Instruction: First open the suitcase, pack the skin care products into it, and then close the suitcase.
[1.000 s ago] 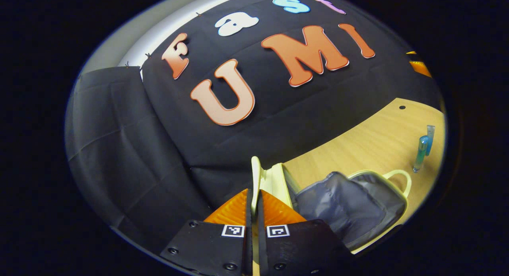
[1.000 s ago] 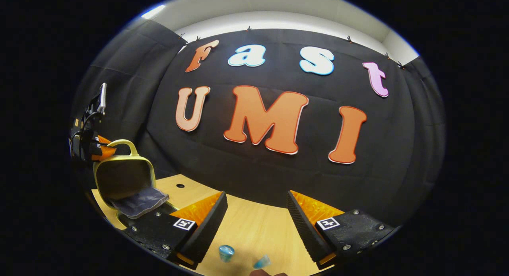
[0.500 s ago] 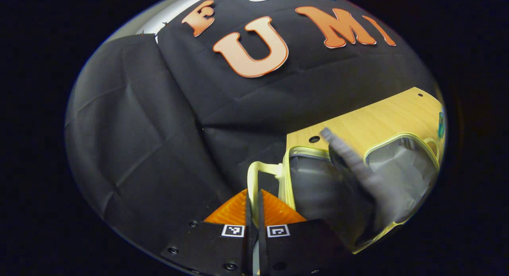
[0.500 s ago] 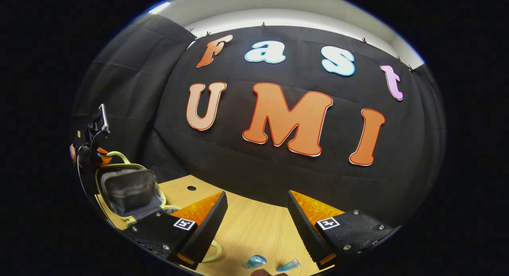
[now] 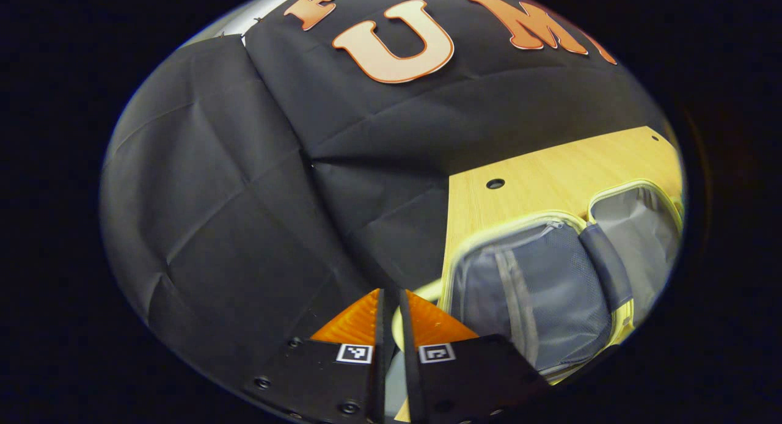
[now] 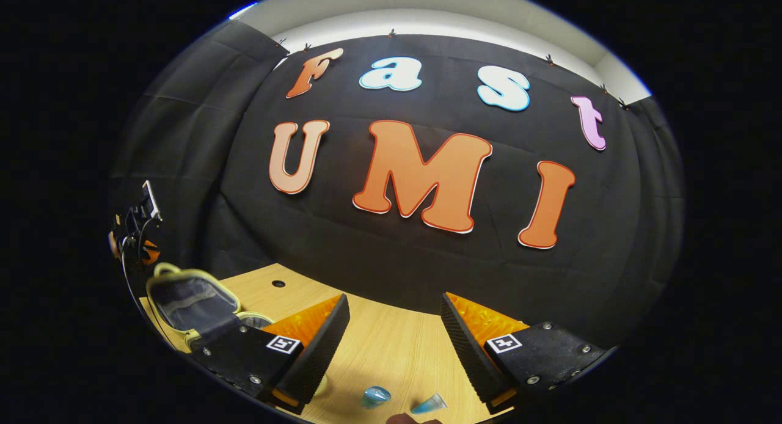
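Note:
The pale yellow suitcase [image 5: 525,289] lies open on the wooden table [image 5: 550,173], both grey-lined halves facing up. My left gripper [image 5: 391,326] is shut on the yellow handle [image 5: 398,323] of the near half, at the table's left edge. In the right gripper view the open suitcase [image 6: 189,302] sits at far left with the left gripper [image 6: 137,228] behind it. My right gripper [image 6: 396,335] stands open above the table, nothing between its fingers. Two small blue skin care items [image 6: 374,396] [image 6: 427,404] lie on the wood just below it.
A round hole [image 5: 495,183] marks the tabletop near its back corner. The black cloth wall hangs close behind the table. Bare wood [image 6: 391,350] stretches between the suitcase and the blue items.
The left gripper swung the lid down by its handle, from upright to flat on the table, so the suitcase lies fully open. The right gripper stayed open and hardly moved.

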Demonstrator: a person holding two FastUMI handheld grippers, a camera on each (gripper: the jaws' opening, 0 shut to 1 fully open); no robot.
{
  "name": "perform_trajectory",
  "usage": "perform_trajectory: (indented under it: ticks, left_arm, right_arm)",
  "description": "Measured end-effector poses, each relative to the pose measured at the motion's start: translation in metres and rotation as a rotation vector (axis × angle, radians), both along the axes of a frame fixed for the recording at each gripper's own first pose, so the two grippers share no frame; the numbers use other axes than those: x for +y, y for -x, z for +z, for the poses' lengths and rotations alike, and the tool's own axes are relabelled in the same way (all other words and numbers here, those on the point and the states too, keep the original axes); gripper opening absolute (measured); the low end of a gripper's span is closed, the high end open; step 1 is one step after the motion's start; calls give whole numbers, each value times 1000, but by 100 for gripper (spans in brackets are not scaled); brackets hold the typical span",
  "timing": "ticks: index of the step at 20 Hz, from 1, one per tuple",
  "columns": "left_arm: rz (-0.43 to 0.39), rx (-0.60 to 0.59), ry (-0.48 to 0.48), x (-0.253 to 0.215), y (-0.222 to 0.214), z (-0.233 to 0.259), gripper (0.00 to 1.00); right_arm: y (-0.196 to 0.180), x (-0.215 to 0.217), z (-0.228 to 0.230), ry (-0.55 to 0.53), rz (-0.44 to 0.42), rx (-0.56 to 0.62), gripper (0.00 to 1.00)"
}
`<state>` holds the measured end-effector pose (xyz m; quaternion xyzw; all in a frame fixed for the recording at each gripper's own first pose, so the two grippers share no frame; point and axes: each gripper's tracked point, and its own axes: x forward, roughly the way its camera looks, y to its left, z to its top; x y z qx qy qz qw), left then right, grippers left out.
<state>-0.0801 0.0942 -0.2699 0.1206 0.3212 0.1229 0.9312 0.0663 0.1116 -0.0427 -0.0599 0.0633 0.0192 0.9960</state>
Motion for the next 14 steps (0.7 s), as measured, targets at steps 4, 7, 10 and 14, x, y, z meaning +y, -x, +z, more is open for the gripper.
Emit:
perform_trajectory:
  ticks: [4, 7, 10, 14]
  left_arm:
    - [-66, -90, 18, -26, -10, 15, 42]
    - [-109, -180, 67, -54, -23, 38, 70]
    - [-135, -259, 155, -93, -33, 63, 99]
    - [-155, -327, 221, -136, -37, 89, 100]
  right_arm:
    - [3, -9, 1, -2, -11, -8, 95]
    - [7, -17, -1, 1, -9, -14, 95]
    - [12, -26, -3, 2, -7, -13, 95]
    - [19, -41, -5, 4, -1, -20, 95]
